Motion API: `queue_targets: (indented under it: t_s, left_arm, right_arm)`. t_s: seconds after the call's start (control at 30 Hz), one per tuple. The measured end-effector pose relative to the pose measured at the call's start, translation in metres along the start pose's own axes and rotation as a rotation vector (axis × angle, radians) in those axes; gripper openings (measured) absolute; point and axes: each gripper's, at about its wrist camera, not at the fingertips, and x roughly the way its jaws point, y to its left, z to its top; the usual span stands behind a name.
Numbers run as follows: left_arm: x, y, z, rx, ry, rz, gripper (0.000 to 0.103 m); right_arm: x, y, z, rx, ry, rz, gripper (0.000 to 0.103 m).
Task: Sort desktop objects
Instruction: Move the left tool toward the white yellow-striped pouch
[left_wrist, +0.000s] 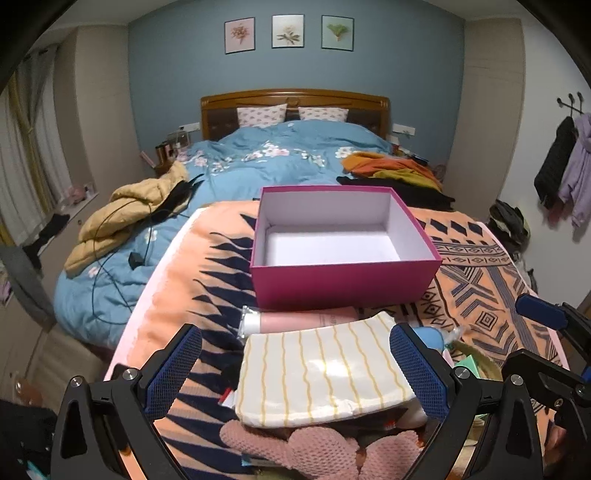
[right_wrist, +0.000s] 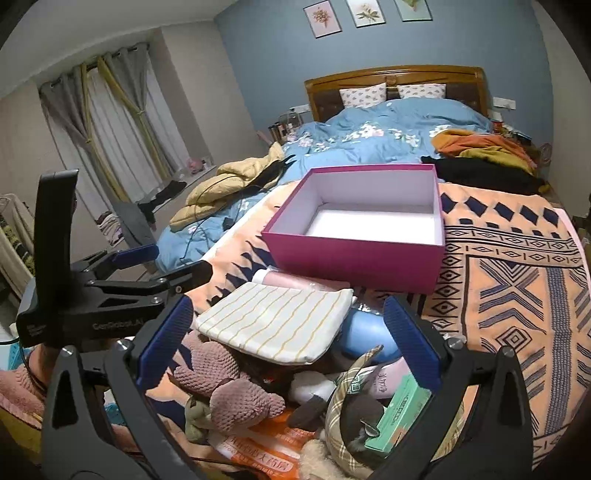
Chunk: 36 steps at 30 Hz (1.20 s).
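An empty magenta box (left_wrist: 343, 284) (right_wrist: 354, 258) with a white inside stands on the patterned orange cloth. In front of it lies a heap: a white pouch with yellow stripes (left_wrist: 321, 373) (right_wrist: 275, 321), a pink tube (left_wrist: 295, 321), a pink knitted toy (right_wrist: 229, 391), a blue rounded object (right_wrist: 365, 339), a plaid headband (right_wrist: 343, 406), a green packet (right_wrist: 402, 410) and an orange packet (right_wrist: 258, 450). My left gripper (left_wrist: 295, 365) is open, its fingers either side of the striped pouch. My right gripper (right_wrist: 288, 332) is open above the heap.
The orange patterned cloth (left_wrist: 476, 284) covers a table at the foot of a bed with a blue quilt (left_wrist: 280, 158). A yellow jacket (left_wrist: 129, 218) and a cable lie on the bed's left, clothes (left_wrist: 391, 170) on its right. Curtains (right_wrist: 110, 122) hang far left.
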Motion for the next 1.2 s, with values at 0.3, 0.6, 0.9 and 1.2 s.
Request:
queue_targets:
  t_s: [0.3,0.6,0.9,1.2]
  left_arm:
    - [0.0,0.006,-0.013,-0.082,0.064,0.045,0.103]
    - [0.013,0.006,-0.014,-0.079,0.125,0.056,0.103]
    - [0.032,0.024,-0.014,-0.076,0.173,-0.011,0.103]
    - [0.048,0.035,-0.024,-0.084,0.227,-0.024,0.103]
  right_arm:
    - [0.0,0.001,0.002,-0.055,0.032,-0.017,0.103]
    - [0.008,0.004,-0.001,0.025,0.075,0.076,0.103]
    - [0.029,-0.009,-0.004,0.077,0.128,0.049,0.103]
    - [0.049,-0.017,-0.016,0.122,0.195,0.047,0.103]
